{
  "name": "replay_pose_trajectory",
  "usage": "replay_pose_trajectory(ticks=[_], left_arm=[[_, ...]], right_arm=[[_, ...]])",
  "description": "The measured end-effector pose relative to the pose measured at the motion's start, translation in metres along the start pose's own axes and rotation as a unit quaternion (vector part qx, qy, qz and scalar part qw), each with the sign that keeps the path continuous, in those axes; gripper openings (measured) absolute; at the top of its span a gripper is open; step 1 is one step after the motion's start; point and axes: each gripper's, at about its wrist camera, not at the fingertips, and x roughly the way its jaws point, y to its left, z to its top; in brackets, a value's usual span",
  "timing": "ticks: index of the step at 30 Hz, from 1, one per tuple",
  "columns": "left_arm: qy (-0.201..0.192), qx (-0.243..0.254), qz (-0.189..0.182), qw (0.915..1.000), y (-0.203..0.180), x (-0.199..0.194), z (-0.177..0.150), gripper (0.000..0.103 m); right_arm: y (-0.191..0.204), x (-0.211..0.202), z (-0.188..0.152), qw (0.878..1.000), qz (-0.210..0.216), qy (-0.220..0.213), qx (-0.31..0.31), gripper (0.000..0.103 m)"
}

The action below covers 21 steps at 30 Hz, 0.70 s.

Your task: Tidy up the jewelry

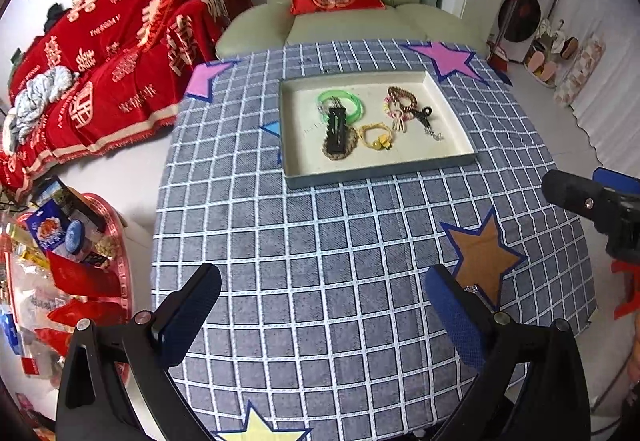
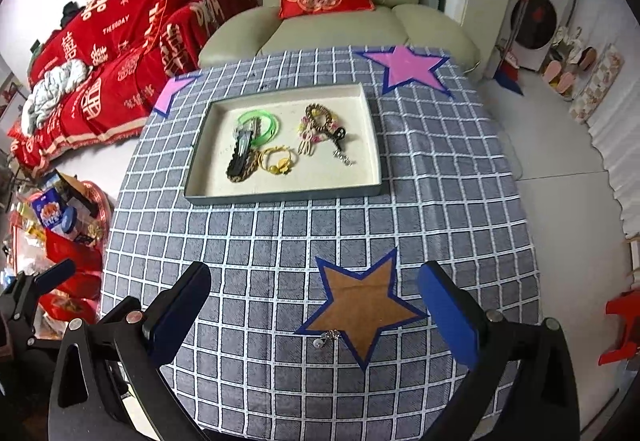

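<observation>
Right wrist view: I see my left gripper (image 2: 44, 273) only at the left edge, its spread unclear; in its own view, the padded fingers gape, empty. The shallow rectangular tray (image 2: 280, 197) holds a glossy green bangle (image 2: 262, 125), braided cord and beaded bracelets. A small silvery trinket (image 2: 326, 337) lies on the brown star (image 2: 360, 309), between my right gripper's (image 2: 316, 305) spread fingers.
</observation>
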Motion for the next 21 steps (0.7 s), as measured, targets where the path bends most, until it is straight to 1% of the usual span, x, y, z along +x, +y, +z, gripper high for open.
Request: replay_pose_trajectory(ticks=[4,9,12,16,21], left_arm=[[-0.025,-0.018,0.007,0.9995,0.007,-0.021,-0.001,0.103],[-0.046,-0.041,0.023,0.9978,0.009,-0.038,0.0,0.103],[-0.053,-0.051,0.037,0.9966,0.006,-0.047,0.0,0.103],[-0.065,-0.061,0.043,0.9951,-0.001,-0.057,0.0,0.103],[-0.067,-0.063,0.049,0.9945,-0.009,-0.063,-0.003,0.103]], right_arm=[[0.005,-0.021,-0.004,1.0,-0.014,-0.023,-0.009,0.103],[0.008,-0.041,-0.004,0.998,-0.022,-0.047,-0.022,0.103],[0.009,-0.05,-0.005,0.997,-0.027,-0.059,-0.034,0.103],[0.008,-0.062,-0.008,0.996,-0.034,-0.071,-0.042,0.103],[0.005,-0.071,-0.011,0.995,-0.038,-0.082,-0.046,0.103]])
